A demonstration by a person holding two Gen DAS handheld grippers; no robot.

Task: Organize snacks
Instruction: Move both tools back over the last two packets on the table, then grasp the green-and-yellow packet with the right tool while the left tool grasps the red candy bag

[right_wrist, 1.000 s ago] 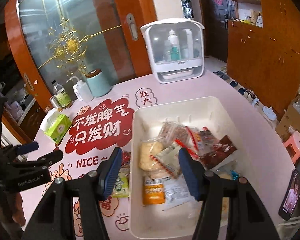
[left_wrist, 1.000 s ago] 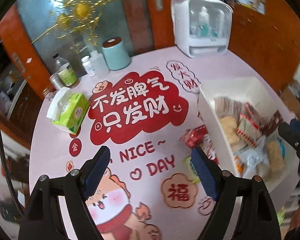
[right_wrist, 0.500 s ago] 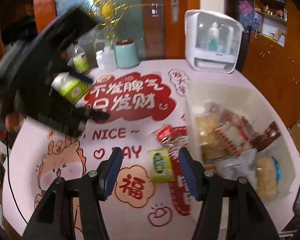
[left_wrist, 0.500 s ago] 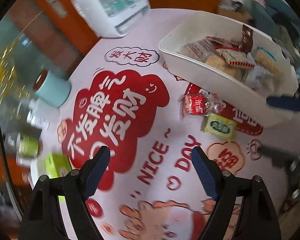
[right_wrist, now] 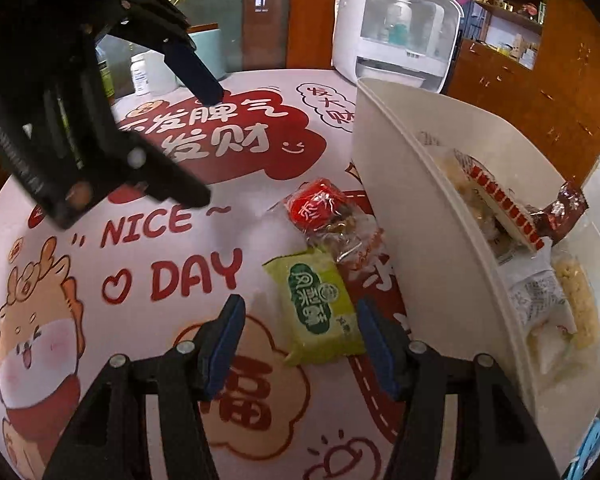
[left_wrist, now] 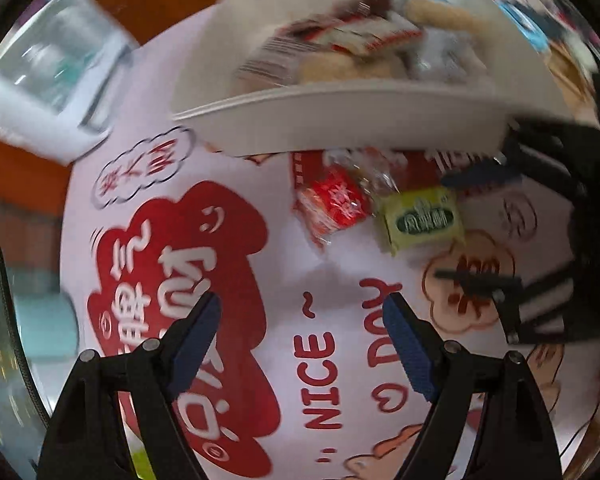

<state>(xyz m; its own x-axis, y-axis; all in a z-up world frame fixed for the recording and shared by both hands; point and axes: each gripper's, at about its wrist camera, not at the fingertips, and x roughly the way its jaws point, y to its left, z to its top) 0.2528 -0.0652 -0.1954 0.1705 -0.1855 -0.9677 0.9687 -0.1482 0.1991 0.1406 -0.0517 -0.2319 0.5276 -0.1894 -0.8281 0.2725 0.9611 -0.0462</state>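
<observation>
Snacks lie loose ahead of our left gripper [left_wrist: 302,314]: a red packet [left_wrist: 334,204] and a green packet [left_wrist: 422,218] on the worktop [left_wrist: 260,184], just in front of the white bin [left_wrist: 340,128] heaped with more; its jaws stand wide apart, empty. From our right gripper [right_wrist: 300,326], jaws apart and clear, the green packet [right_wrist: 318,306] lies between the fingertips, the red packet [right_wrist: 320,210] beyond, the bin [right_wrist: 420,240] to the right.
</observation>
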